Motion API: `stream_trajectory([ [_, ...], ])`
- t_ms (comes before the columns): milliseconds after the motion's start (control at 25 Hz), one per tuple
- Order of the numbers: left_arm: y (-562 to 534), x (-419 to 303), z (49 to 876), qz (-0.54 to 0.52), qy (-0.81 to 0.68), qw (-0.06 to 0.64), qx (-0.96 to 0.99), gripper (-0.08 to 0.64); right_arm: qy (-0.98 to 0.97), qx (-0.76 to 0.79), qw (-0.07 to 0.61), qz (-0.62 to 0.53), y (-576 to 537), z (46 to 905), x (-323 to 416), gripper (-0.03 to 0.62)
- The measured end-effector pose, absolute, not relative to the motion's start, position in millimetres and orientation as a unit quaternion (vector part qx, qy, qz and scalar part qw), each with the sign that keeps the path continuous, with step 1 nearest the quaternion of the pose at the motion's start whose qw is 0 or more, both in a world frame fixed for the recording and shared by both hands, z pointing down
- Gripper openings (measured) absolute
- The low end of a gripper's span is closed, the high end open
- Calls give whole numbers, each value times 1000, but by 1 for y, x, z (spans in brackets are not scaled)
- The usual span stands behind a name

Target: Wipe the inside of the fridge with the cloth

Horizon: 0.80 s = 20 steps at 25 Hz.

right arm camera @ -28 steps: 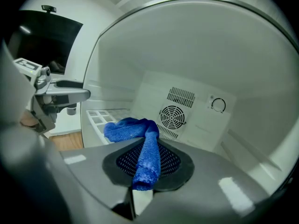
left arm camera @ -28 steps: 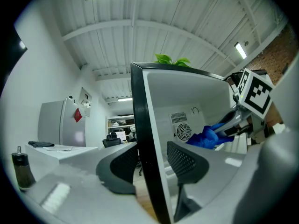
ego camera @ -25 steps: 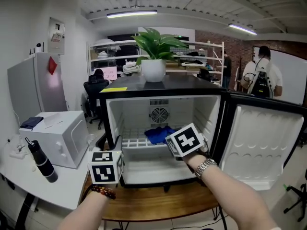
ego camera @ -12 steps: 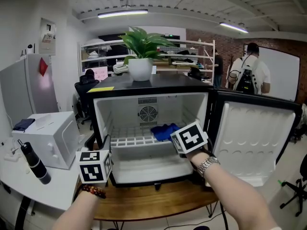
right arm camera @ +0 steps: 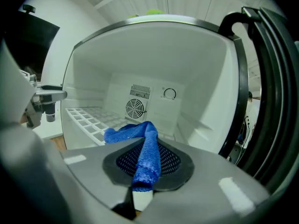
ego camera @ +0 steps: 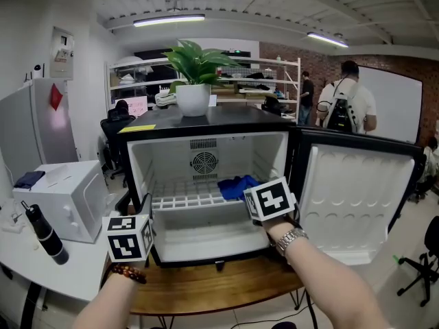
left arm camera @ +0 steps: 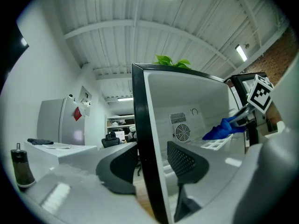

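Cloth dragged rightward, right gripper clamping it

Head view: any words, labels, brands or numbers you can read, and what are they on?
Nothing reads clearly.
Yellow label on the fridge top: too small.
Print on the wall box: blurred.
Pink sheet on the far shelving: blurred.
Left marker cube, right marker cube: square patterns only, no letters.
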State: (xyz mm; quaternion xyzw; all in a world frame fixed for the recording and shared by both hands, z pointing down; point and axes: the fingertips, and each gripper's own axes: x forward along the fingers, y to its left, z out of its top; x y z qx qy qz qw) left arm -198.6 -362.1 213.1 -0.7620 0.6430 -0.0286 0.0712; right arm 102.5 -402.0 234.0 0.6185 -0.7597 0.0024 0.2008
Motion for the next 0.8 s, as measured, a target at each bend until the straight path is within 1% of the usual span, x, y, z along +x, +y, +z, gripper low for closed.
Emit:
stream_trajectory([
  [160, -353, -199, 212, -21, 640, 80, -764, 195, -772, 615, 159, -23, -394, 218, 97, 48],
  [280, -334, -192, 203, -10, 636, 116, -763, 195, -788, 600, 130, -45, -384, 203, 89, 48],
  [440, -313, -152, 188, -1, 587, 156, -794, 196, -822, 557, 102, -60, -368, 189, 73, 48],
  [520, -308, -124, 183, 10, 535, 148, -831, 200, -840, 530, 94, -69, -357, 185, 62, 48],
  [640, -301, -82, 180, 18, 451, 126, -884, 229, -864, 489, 83, -84, -337, 180, 48, 48],
  [800, -297, -32, 177, 22, 350, 75, -933, 293, -889, 439, 68, -109, -312, 172, 34, 48],
])
